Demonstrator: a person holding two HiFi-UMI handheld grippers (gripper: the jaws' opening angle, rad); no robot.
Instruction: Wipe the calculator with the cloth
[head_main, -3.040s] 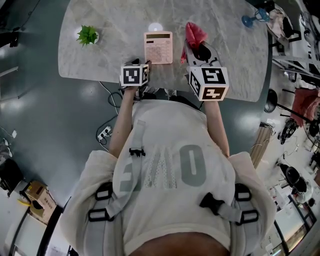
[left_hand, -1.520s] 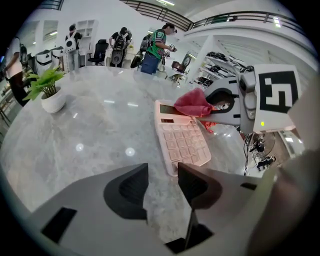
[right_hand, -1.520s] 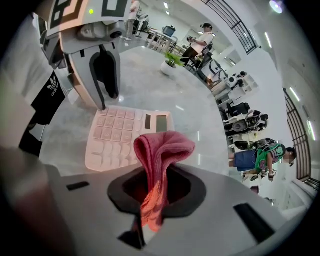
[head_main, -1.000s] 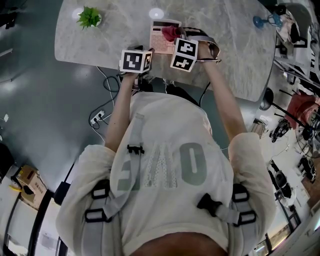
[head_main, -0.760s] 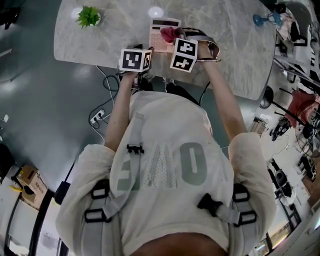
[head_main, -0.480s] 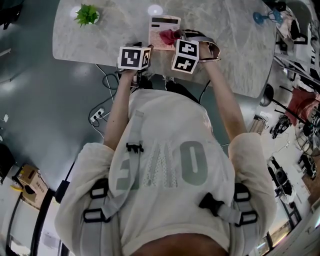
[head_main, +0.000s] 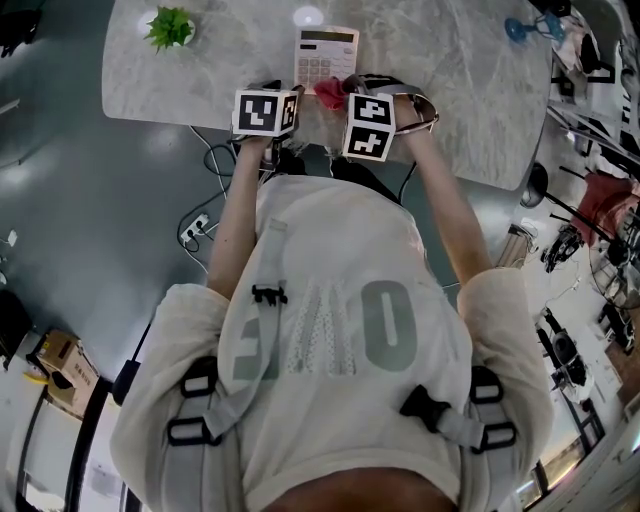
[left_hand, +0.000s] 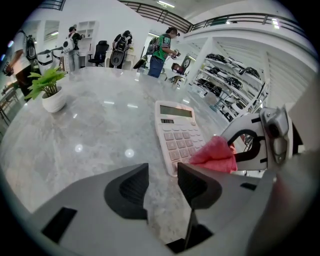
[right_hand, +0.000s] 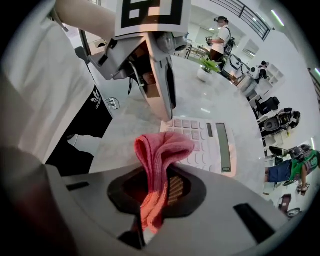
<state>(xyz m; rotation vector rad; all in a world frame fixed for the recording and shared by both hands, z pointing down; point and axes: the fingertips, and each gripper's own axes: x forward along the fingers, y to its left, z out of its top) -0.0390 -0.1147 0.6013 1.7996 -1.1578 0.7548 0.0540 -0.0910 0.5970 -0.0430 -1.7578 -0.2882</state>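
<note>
Pale grey marble tabletop (left_hand: 85, 140) fills most of my left gripper view, with people and racks of gear in the bright hall beyond it. At upper left of that frame stands a small green plant in a white pot (left_hand: 48, 91), well apart from the rest. Right of centre lies the pale pink rectangular calculator (left_hand: 179, 131), flat on the marble with its display at the far end.

My left gripper (left_hand: 164, 181) has its jaws spread, with only bare marble between them, just short of the calculator's near edge.

My right gripper (right_hand: 155, 194) is pinching the folded pink cloth (right_hand: 161, 149) tight between its pads. The cloth's rounded fold sticks out past the jaws and overlaps the lower key rows at the calculator's near corner.
</note>
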